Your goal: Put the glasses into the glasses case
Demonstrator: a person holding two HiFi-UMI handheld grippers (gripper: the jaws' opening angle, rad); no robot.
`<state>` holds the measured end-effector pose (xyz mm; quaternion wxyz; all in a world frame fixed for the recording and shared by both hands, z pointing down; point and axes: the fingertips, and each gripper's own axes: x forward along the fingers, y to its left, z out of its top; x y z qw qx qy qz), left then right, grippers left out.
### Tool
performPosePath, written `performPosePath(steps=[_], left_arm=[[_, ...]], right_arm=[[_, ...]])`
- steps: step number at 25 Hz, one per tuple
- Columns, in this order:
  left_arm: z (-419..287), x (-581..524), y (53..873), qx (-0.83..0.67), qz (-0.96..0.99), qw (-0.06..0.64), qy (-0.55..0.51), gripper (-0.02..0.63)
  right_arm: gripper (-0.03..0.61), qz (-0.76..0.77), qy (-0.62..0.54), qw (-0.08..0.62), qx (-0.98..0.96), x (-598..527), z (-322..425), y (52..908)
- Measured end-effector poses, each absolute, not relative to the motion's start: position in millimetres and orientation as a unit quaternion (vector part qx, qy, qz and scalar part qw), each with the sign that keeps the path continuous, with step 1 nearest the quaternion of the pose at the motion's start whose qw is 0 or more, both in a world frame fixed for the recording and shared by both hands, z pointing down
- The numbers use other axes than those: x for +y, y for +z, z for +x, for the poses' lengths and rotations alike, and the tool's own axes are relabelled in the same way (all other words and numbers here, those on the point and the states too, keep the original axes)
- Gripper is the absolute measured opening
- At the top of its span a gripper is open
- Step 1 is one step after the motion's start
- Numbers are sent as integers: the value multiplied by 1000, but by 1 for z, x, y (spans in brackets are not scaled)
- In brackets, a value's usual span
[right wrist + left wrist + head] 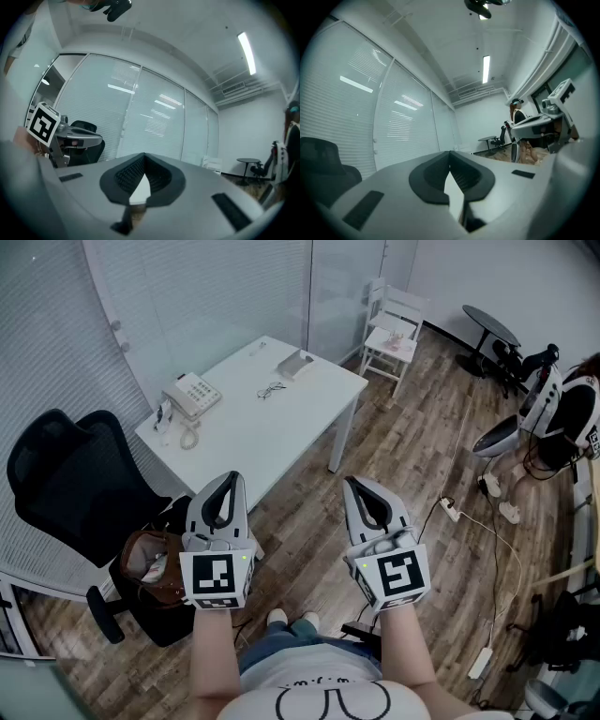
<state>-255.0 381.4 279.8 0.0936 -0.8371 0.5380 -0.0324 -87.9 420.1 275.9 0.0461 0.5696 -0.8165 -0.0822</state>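
White rectangular table (281, 432) stands ahead of both grippers, well apart from them. Black mesh office chair (66, 484) sits to the outer side of the left gripper (231, 480). The right gripper (354, 486) is held beside the left, both level. Each pair of jaws is closed tip to tip, nothing between. On the table, beyond the jaw tips: white desk telephone (192, 395), pale grey glasses case (295, 363), and thin dark-framed glasses (271, 388) lying near the case, outside it.
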Motion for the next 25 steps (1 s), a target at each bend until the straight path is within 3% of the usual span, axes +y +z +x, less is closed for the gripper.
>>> performPosePath(steps=[14,25], left_arm=[[-206,367,282,516,-851,98,-28,15],[-161,249,283,500,-862,81,10,15]], right_arm=[[11,577,-74,32,-813,415,-42,288],[11,581,-93,65,-806,300,-2,290]])
